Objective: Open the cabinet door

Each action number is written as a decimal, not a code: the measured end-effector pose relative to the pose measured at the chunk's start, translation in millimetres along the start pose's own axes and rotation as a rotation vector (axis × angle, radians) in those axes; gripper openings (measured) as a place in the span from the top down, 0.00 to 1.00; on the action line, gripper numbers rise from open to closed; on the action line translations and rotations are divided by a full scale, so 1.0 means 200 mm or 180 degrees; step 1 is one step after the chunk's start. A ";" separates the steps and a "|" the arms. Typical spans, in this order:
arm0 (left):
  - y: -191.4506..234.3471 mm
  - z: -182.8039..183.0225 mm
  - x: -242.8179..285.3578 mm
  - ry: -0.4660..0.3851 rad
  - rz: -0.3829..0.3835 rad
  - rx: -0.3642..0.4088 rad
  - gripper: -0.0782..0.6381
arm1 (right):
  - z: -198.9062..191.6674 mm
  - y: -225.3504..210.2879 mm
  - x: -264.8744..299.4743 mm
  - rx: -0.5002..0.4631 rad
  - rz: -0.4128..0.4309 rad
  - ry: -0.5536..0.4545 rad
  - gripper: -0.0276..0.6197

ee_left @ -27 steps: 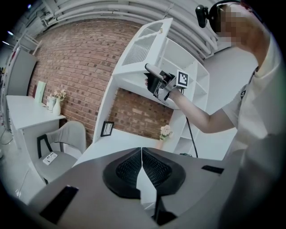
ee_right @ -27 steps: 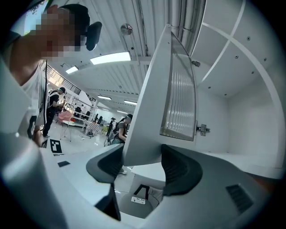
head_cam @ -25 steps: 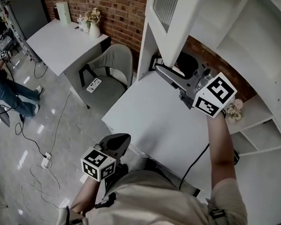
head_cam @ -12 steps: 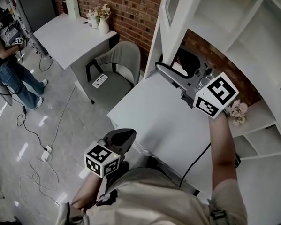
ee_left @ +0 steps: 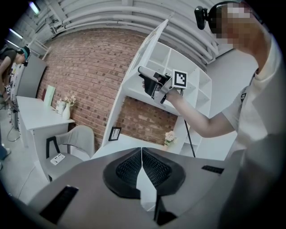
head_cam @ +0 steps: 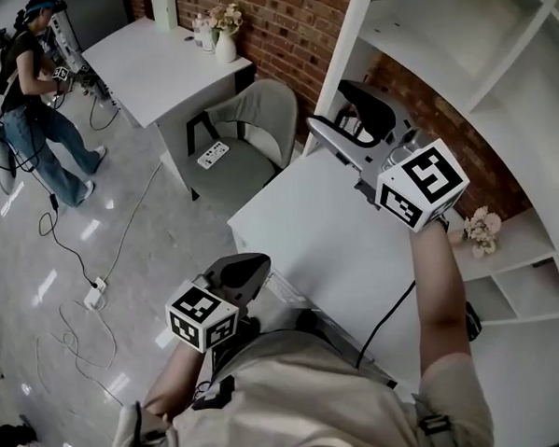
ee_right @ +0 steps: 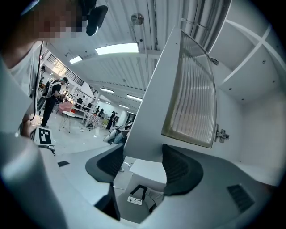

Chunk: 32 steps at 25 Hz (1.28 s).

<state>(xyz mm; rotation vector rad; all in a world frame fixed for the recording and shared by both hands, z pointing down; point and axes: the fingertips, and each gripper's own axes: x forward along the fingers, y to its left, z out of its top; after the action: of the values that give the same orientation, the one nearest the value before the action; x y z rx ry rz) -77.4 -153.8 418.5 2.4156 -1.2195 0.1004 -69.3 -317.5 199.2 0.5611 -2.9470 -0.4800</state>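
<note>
Worked at the white shelving unit, rising above and beyond the right claw, with open compartments off to that claw's right. Held the cabinet door directly between the right claw's pads, clamped across the thickness of the lower free edge, with the ribbed window panel reaching up and away above the tips and the hinge further off to the right. Gripped there, probably, for the longest lever against the hinge and a firm pull without a handle. Reached across the white desk, lying below that claw and seemingly clear of the door's sweep. Parked the left claw low by the waist, well apart from the door, pads pressed together on nothing, apparently for want of any need of a second grip. Compared with a second ago: had swung the door outward, from showing its window face to the head camera to standing nearly edge-on; had carried the right claw along with that edge, grip unchanged; had left the left claw much as before. Judged partly open, with the swing perhaps not finished.
</note>
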 end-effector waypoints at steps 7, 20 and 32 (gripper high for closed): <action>0.06 -0.04 -0.10 -0.0052 0.0121 -0.0085 0.86 | 0.01 0.02 0.06 0.0028 -0.0193 0.0010 0.52; 0.15 -0.07 -0.18 -0.0104 0.0144 -0.0212 0.86 | 0.03 0.04 0.23 0.0065 -0.0501 0.0015 0.52; 0.21 -0.10 -0.22 -0.0040 0.0193 -0.0240 0.86 | 0.04 0.05 0.38 0.0118 -0.0629 -0.0045 0.52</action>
<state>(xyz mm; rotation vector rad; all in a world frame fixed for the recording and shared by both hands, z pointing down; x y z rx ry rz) -133.7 -134.4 439.1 2.3185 -1.2795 0.0562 -144.9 -335.3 197.6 0.8622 -2.9332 -0.4494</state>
